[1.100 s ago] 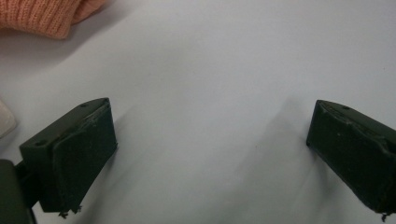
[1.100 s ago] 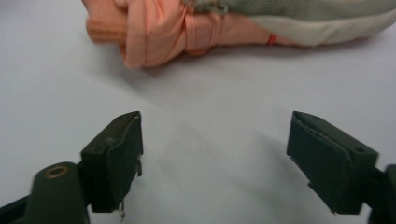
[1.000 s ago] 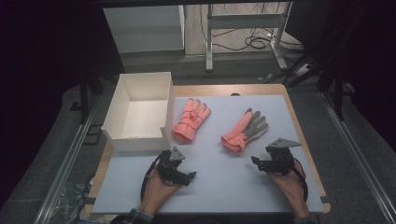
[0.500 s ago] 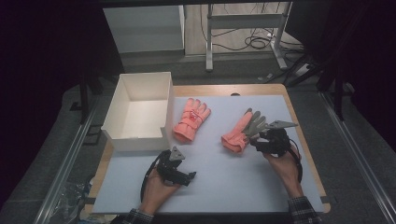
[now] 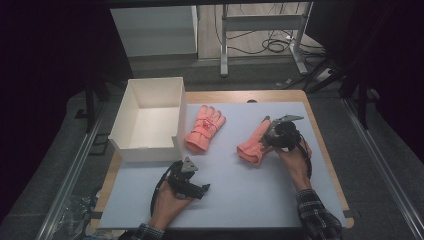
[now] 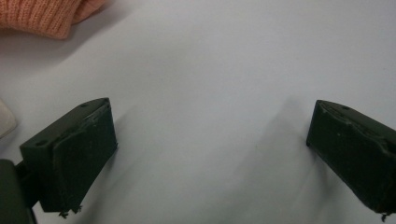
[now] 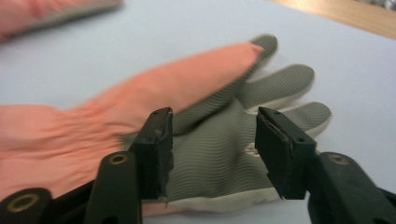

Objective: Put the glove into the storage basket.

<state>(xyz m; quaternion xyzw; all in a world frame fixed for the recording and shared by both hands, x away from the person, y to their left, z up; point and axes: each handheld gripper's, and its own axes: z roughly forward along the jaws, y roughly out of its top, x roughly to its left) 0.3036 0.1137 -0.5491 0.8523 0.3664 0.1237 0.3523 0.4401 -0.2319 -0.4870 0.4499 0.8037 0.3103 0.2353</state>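
Hovering right over the glove (image 7: 219,154), the right gripper (image 7: 212,149) has its jaws half apart, just been closing, grey palm sitting between and under them, not pinched yet.

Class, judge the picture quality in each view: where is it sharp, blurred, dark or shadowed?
High view: the table is evenly lit, the surroundings fall into darkness, the gloves are fairly sharp. Left gripper view: the left tool throws soft shadows on the surface; the knitted glove cuff is slightly soft. Right gripper view: the grey-palmed glove is smeared, most at its orange side.
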